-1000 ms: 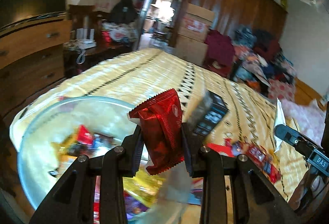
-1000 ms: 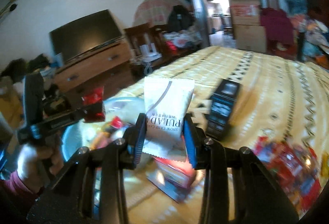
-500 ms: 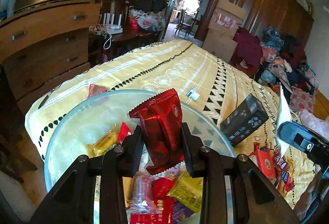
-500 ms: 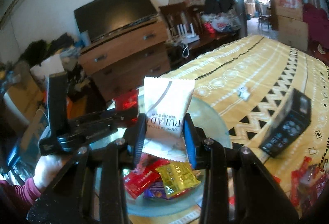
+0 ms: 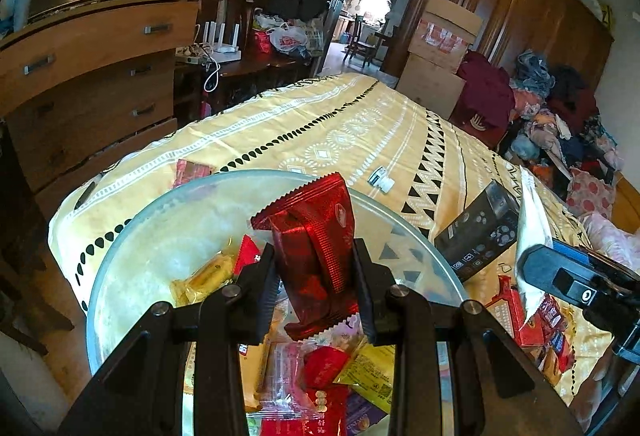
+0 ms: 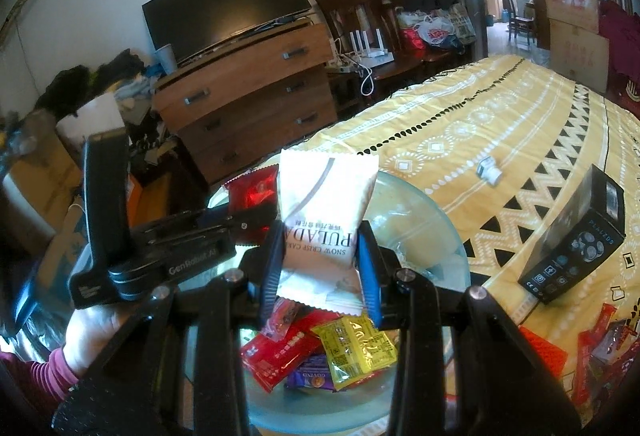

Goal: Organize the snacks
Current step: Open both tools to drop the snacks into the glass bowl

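Poised over the glass bowl (image 5: 132,236), left gripper (image 5: 316,276) clamps a red packet (image 5: 316,236), right gripper (image 6: 320,260) a white packet (image 6: 324,195), each awaiting release

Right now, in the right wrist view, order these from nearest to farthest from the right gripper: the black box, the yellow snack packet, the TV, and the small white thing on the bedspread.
1. Yellow snack packet: in the glass bowl, just below the right gripper.
2. Black box: on the bedspread, to the right.
3. Small white thing: farther up the bedspread.
4. TV: on the dresser by the wall.
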Action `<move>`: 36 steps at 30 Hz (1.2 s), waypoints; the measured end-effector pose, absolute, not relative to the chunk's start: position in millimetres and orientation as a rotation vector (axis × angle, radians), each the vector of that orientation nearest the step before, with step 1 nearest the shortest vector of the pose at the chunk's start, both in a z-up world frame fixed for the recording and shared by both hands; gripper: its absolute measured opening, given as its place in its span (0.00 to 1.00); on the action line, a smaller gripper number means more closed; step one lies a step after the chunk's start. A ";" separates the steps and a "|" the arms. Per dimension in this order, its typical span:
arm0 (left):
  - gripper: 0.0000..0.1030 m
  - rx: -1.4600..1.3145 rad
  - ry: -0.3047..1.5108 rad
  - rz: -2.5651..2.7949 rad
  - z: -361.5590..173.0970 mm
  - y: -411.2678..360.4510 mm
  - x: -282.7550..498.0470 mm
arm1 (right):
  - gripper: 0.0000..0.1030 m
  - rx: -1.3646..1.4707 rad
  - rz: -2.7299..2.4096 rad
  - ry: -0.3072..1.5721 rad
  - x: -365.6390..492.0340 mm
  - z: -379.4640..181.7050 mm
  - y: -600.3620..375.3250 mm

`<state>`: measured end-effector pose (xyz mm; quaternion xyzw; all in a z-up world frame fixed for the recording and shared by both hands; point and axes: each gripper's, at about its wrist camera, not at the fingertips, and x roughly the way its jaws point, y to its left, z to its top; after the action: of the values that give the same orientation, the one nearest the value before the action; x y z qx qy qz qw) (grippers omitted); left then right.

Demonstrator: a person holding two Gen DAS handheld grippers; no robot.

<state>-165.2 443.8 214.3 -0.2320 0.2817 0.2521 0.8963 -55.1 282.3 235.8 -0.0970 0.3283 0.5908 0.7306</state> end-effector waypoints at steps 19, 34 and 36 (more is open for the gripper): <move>0.34 -0.487 0.597 0.524 209.6 447.1 -161.5 | 0.35 -0.217 1.297 0.747 -49.8 225.5 287.7; 0.49 -0.492 0.643 0.565 194.8 451.7 -159.9 | 0.45 -0.231 1.298 0.785 -51.9 215.6 294.6; 0.55 -0.488 0.649 0.567 195.0 449.9 -158.5 | 0.60 -0.233 1.295 0.791 -51.1 215.3 294.9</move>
<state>-158.5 449.9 195.0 -0.2340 0.3112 0.2722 0.8799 -51.1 294.9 215.3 -0.1052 0.3578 0.5858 0.7196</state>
